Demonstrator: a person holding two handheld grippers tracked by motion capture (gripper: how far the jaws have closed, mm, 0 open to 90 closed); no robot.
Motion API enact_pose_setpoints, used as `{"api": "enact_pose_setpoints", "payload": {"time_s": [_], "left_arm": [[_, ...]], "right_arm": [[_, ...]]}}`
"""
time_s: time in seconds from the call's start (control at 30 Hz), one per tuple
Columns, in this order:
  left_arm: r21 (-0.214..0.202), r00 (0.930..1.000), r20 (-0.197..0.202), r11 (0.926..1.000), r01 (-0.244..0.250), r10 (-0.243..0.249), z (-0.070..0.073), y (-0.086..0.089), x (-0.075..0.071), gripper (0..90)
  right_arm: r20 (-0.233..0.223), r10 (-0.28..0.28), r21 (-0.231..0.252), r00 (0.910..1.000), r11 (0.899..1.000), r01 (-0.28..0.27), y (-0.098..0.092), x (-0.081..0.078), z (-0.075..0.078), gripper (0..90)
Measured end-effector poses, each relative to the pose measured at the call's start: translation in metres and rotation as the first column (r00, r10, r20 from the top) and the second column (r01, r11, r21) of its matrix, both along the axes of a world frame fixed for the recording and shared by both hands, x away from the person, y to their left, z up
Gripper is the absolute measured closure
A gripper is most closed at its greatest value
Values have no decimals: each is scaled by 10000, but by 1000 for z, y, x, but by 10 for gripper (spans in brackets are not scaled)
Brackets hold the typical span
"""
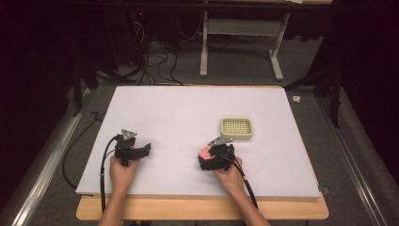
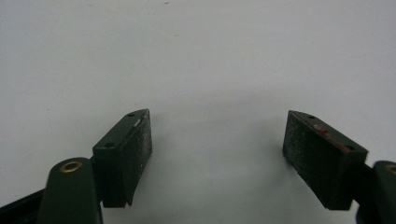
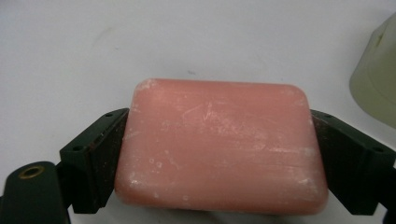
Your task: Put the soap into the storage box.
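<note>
A pink bar of soap sits between the two black jaws of my right gripper, which is shut on its short ends. From above, the soap shows as a pink patch at the front of the right gripper, just left and in front of a pale cream soap dish with a gridded top. Its rounded corner appears at the right edge as the dish in the right gripper view. My left gripper rests on the white board with its jaws wide apart and nothing between them.
The white board covers a wooden table. Beyond the far edge are a grey floor, cables and a table frame. Dark stands flank the board on both sides.
</note>
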State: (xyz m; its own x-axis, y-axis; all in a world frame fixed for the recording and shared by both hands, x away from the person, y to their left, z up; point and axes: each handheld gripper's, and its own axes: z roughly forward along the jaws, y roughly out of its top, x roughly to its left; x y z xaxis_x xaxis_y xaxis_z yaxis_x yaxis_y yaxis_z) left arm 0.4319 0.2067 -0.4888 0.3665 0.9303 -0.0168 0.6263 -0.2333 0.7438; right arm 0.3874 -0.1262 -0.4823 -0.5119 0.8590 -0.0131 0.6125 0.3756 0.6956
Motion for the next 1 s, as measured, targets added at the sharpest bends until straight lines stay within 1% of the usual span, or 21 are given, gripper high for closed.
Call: {"api": "enact_pose_setpoints", "payload": {"time_s": [0.03, 0.07, 0.17, 0.23, 0.53, 0.7, 0.83, 0.9, 1.0], "left_arm": [[0, 10000, 0, 10000, 0, 0, 0, 0, 0, 245], [1, 10000, 0, 10000, 0, 0, 0, 0, 0, 245], [14, 10000, -9, 10000, 1, -1, 0, 0, 0, 245], [13, 10000, -9, 10000, 2, -2, 0, 0, 0, 245], [5, 10000, -2, 10000, 1, -1, 0, 0, 0, 245], [2, 10000, 0, 10000, 1, -1, 0, 0, 0, 245], [22, 10000, -3, 10000, -2, 2, 0, 0, 0, 245], [35, 10000, -1, 10000, -4, 4, 0, 0, 0, 245], [86, 10000, 2, 10000, 10, -10, 0, -1, -1, 245]], "right_arm": [[-32, -23, -71, 10000, 10000, 23, 1, 0, -2, 117], [22, -7, 0, 10000, 10000, 7, 1, 0, -3, 120], [51, -20, -30, 10000, 10000, 20, 1, -1, -3, 124], [42, 110, -29, 9999, 9999, -109, 0, -1, -3, 129], [31, 213, 37, 9998, 9998, -213, -1, 0, -3, 133], [11, 310, -4, 9995, 9995, -310, -2, 0, -2, 135], [-123, 278, 49, 9995, 9996, -277, -2, -1, -1, 136], [-213, 339, 162, 9992, 9993, -336, -3, -2, 1, 136], [-248, 477, 82, 9986, 9988, -475, -3, -4, 5, 136]]}}
